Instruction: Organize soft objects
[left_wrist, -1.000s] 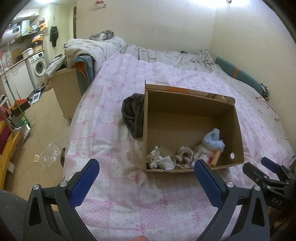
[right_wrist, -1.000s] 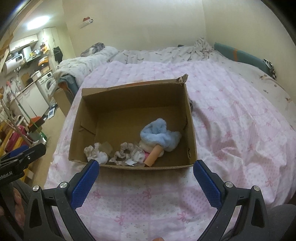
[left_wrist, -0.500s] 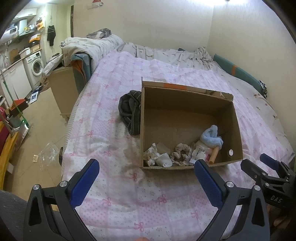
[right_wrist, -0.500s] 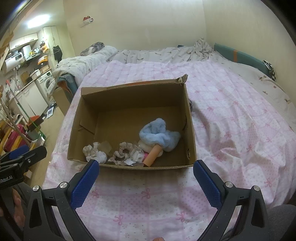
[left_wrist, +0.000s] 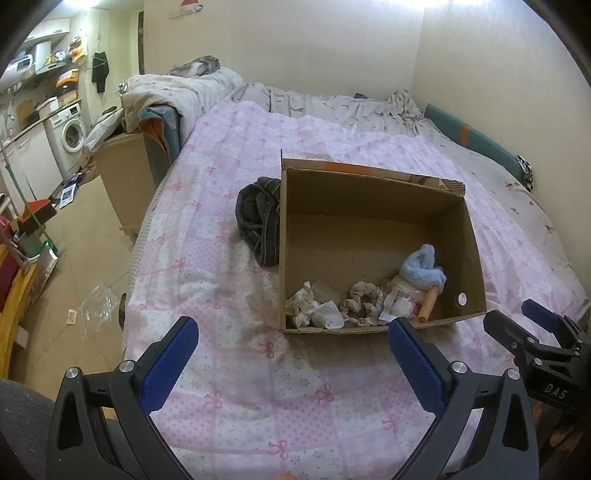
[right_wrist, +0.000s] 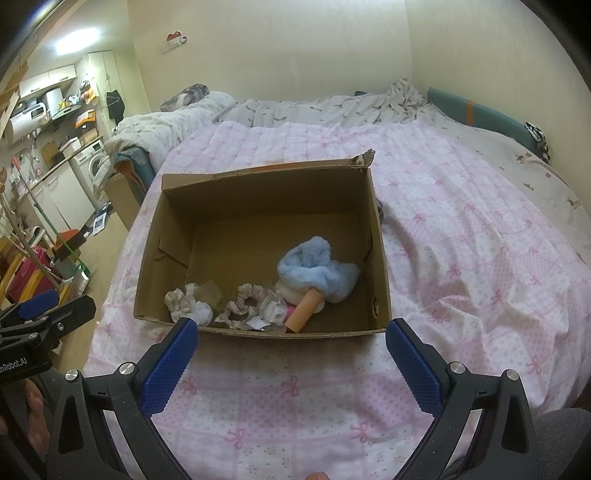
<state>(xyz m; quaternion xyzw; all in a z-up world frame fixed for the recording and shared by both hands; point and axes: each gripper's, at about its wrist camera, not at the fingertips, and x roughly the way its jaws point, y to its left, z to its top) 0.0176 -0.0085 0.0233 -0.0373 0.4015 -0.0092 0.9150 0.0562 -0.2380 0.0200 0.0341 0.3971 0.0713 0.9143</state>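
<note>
An open cardboard box (left_wrist: 476, 254) (right_wrist: 380, 258) stands on a pink quilted bed. Inside near its front wall lie a fluffy blue cloth (left_wrist: 423, 267) (right_wrist: 314, 266), a beige scrunchie (left_wrist: 360, 301) (right_wrist: 245, 299), white crumpled pieces (left_wrist: 314, 310) (right_wrist: 192, 304) and an orange tube (left_wrist: 428, 308) (right_wrist: 303, 314). A dark grey garment (left_wrist: 258, 218) lies on the bed against the box's left side. My left gripper (left_wrist: 290, 345) is open and empty, above the bed in front of the box. My right gripper (right_wrist: 291, 345) is open and empty, just short of the box's front wall.
The bed (left_wrist: 207, 258) ends at the left, with a tiled floor and a plastic bag (left_wrist: 96, 310) below. A wooden cabinet (left_wrist: 125, 177) piled with bedding stands by the bed. A washing machine (left_wrist: 72, 131) is far left. Rumpled grey bedding (right_wrist: 332, 107) lies by the back wall.
Both grippers have drawn back slightly from the box, so it looks a little smaller and farther. Both stay open and empty. Nothing in the box has moved.
</note>
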